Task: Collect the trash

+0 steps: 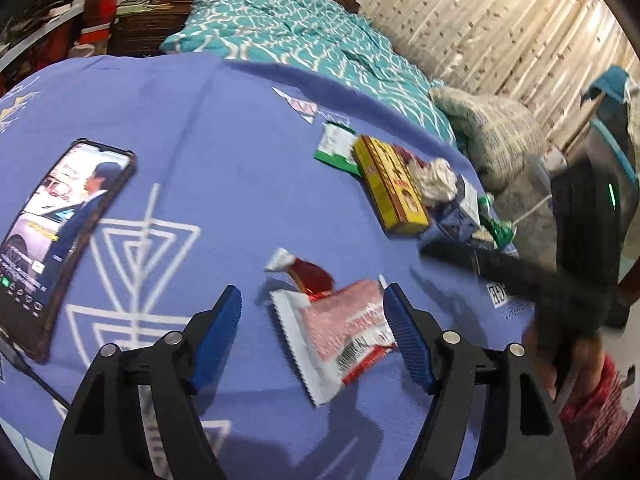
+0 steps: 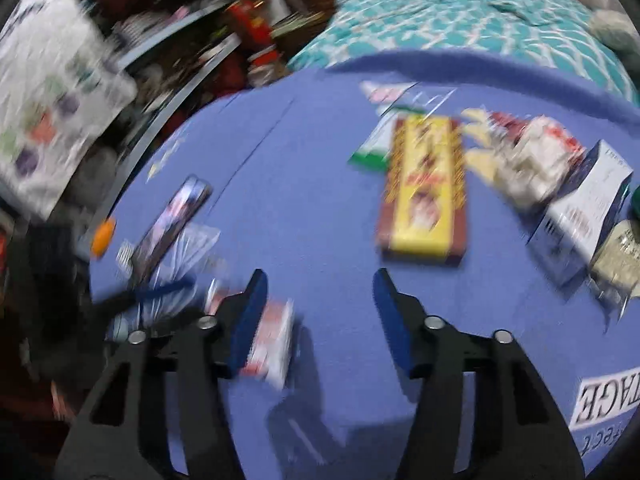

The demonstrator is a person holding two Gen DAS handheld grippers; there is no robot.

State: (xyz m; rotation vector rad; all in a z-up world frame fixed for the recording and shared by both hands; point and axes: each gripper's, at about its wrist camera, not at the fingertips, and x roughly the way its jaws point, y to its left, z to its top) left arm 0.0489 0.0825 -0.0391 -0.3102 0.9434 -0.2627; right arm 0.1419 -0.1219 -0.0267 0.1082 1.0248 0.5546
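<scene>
Trash lies on a blue cloth point(image 1: 224, 152). A pink and white snack wrapper point(image 1: 340, 332) lies between the open fingers of my left gripper point(image 1: 312, 300), with a red torn wrapper point(image 1: 312, 276) just beyond it. Farther off are a yellow box point(image 1: 390, 184), a green and white packet point(image 1: 334, 148), a crumpled tissue point(image 1: 438, 180) and a white and blue carton point(image 1: 464, 216). My right gripper point(image 2: 318, 284) is open and empty above the cloth, short of the yellow box point(image 2: 424, 184). The pink wrapper point(image 2: 272, 340) lies behind its left finger. The right wrist view is blurred.
A phone point(image 1: 60, 236) with a lit screen lies on the cloth at left, also in the right wrist view point(image 2: 172, 220). A teal bedspread point(image 1: 304, 36) lies behind the cloth. A patterned pillow point(image 1: 492, 132) and dark bags are at right. Cluttered shelves stand at far left.
</scene>
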